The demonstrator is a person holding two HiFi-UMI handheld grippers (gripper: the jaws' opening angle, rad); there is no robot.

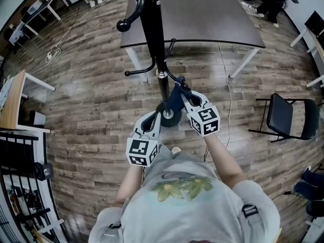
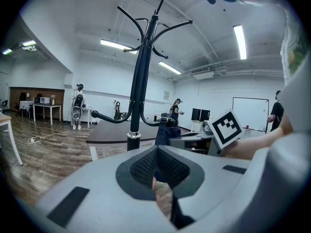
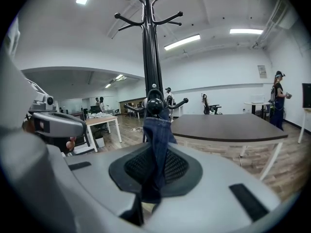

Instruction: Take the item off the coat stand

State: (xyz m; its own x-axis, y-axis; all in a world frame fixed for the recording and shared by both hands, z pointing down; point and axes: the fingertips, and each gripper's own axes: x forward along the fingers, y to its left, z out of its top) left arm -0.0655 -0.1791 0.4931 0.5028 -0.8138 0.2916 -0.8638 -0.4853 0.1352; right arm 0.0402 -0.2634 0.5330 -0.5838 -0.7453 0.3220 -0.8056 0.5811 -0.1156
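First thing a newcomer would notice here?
The tall black coat stand stands dead centre, in front of a brown table. A strip of blue denim cloth hangs from one of its low knobbed hooks, and the right hand-held gripper is shut on it.

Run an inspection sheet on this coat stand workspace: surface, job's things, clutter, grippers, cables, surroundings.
Surface: wood-plank floor; the stand's base rests on it.
Job's things: black coat stand; blue denim item hanging from a knobbed lower hook.
Clutter: dark table behind the stand; black folding chair to the right.
Grippers: right gripper shut on the denim item; left gripper shut, nothing seen in it.
Cables: white cable coiled on the floor; thin cable trailing under the table.
Surroundings: open room, ceiling strip lights, people standing far off.
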